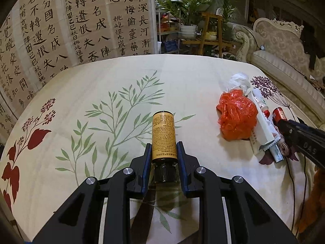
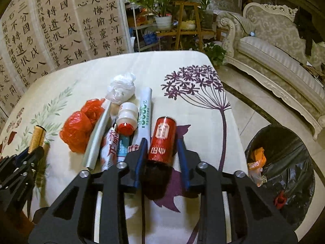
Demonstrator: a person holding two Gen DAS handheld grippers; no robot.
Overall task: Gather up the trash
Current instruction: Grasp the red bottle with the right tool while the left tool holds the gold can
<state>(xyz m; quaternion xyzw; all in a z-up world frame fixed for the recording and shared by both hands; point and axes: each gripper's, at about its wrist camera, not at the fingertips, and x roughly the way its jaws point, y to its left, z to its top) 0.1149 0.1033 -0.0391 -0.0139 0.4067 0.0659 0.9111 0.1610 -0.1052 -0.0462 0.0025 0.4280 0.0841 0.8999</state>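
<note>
The big table (image 2: 182,65) wears a smooth flowered cloth. The black-lined bin (image 2: 284,172) sits on the floor beside it, so a carried bottle could slip and miss. The crinkly red bag (image 2: 78,130) stays on the table. The left gripper (image 1: 163,152) pinches the smooth, round yellow bottle (image 1: 163,136). The right gripper (image 2: 162,148) pinches the red bottle (image 2: 162,140); round sides slip easily.
</note>
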